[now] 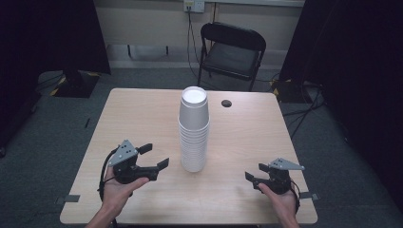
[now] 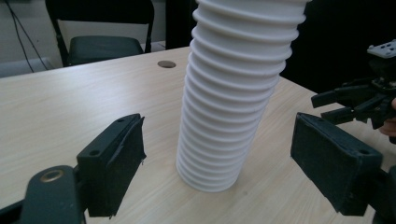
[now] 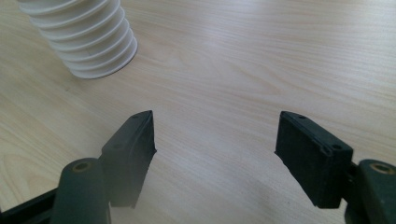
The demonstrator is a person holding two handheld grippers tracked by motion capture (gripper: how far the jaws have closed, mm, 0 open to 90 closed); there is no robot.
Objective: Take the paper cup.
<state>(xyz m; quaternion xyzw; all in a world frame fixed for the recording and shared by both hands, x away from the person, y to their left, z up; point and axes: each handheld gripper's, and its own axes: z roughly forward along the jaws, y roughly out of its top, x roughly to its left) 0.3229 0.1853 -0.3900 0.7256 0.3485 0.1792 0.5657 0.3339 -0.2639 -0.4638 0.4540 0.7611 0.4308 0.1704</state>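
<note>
1. A light wooden table (image 1: 142, 118) is seen from above, with a person's forearms reaching in from the near edge.
2. A tall stack of white foam cups (image 1: 194, 128) stands upside down near the middle of the table, its ribbed rims layered one over another.
3. The left hand (image 1: 119, 187) holds the left gripper (image 1: 154, 156) just left of the stack, pointed toward it. Its jaws are spread wide and grip nothing.
4. In the left gripper view, the stack (image 2: 236, 93) rises between and beyond the two black jaws, apart from both.
5. The right hand (image 1: 280, 199) holds the right gripper (image 1: 256, 173) near the table's front right corner, well apart from the stack. Its jaws are also spread, with nothing between them.
6. In the right gripper view, bare table (image 3: 243, 70) lies between the jaws, and the base of the stack (image 3: 88, 37) sits at the upper left.
7. A small round dark hole (image 1: 226, 103) sits in the table top, just right of the stack toward the far edge.
8. A black folding chair (image 1: 231, 52) stands on the grey floor beyond the far edge.
</note>
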